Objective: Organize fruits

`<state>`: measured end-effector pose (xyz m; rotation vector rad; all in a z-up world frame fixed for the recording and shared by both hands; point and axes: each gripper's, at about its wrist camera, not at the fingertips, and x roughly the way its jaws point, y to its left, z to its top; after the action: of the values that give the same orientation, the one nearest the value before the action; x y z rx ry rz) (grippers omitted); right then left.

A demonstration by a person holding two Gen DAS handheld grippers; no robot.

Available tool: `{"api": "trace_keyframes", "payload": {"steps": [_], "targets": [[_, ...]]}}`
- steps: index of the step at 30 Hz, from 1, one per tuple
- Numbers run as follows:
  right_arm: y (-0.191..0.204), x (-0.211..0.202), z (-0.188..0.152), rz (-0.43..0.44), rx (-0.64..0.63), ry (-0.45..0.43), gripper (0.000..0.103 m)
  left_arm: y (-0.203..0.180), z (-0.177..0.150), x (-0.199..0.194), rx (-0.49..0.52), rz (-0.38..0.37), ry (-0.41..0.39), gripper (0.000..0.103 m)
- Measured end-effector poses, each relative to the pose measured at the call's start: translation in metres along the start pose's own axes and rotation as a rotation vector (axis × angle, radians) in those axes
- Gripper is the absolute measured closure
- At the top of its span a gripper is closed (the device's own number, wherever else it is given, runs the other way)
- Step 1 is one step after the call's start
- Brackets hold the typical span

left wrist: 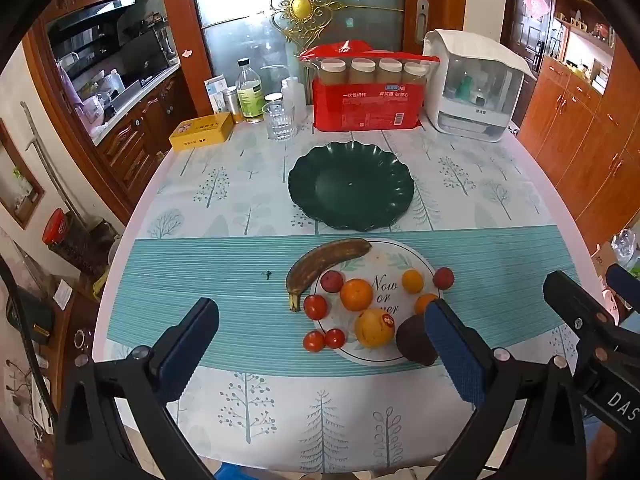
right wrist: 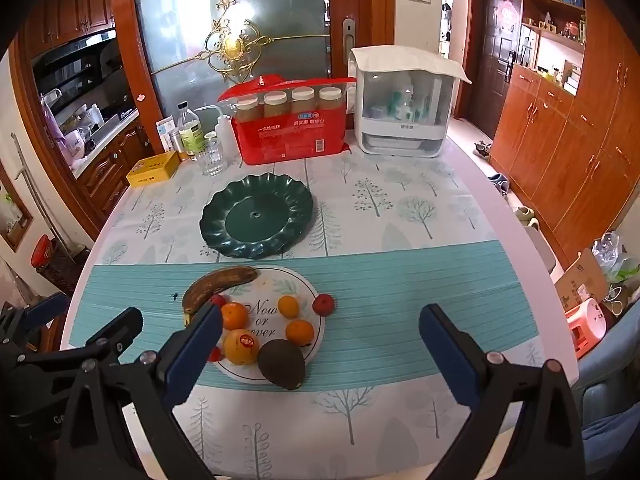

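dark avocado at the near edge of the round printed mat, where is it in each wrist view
Left wrist view: the dark, pear-shaped avocado sits lower right of centre, partly behind a blue finger pad.
Right wrist view: the avocado sits lower centre-left, fully visible.
Shared landmark: the dark green scalloped plate lies beyond it.

Open cloth around the fruit, clutter along the far edge

From the green plate (right wrist: 256,216), the cloth lies bare toward 3 o'clock and, in a strip, toward 6 o'clock before the brown banana (right wrist: 218,284); at 12 o'clock the red package (right wrist: 290,136), white appliance (right wrist: 404,112), glass (right wrist: 212,158) and yellow tin (right wrist: 154,168) form a wall. The avocado (right wrist: 282,364) and oranges (right wrist: 240,346) crowd the near white plate (right wrist: 308,292); bare cloth lies at its 3 o'clock.
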<state>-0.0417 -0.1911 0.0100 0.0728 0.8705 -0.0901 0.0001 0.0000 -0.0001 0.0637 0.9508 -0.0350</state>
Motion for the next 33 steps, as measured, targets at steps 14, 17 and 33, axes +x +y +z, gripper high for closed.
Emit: {"api": "trace_keyframes", "payload": {"steps": [14,17,33], "targets": [[0.0,0.001,-0.002,0.0,0.005,-0.001,0.004,0.001,-0.005,-0.004,-0.001,-0.01,0.005,0.001],[0.0,0.0,-0.002,0.004,0.003,0.003,0.004,0.001,-0.005,-0.004,0.0,-0.007,0.007,0.001],[-0.001,0.001,-0.004,0.009,0.008,0.004,0.004,-0.003,-0.002,0.0,-0.004,-0.017,0.012,0.002]]}}
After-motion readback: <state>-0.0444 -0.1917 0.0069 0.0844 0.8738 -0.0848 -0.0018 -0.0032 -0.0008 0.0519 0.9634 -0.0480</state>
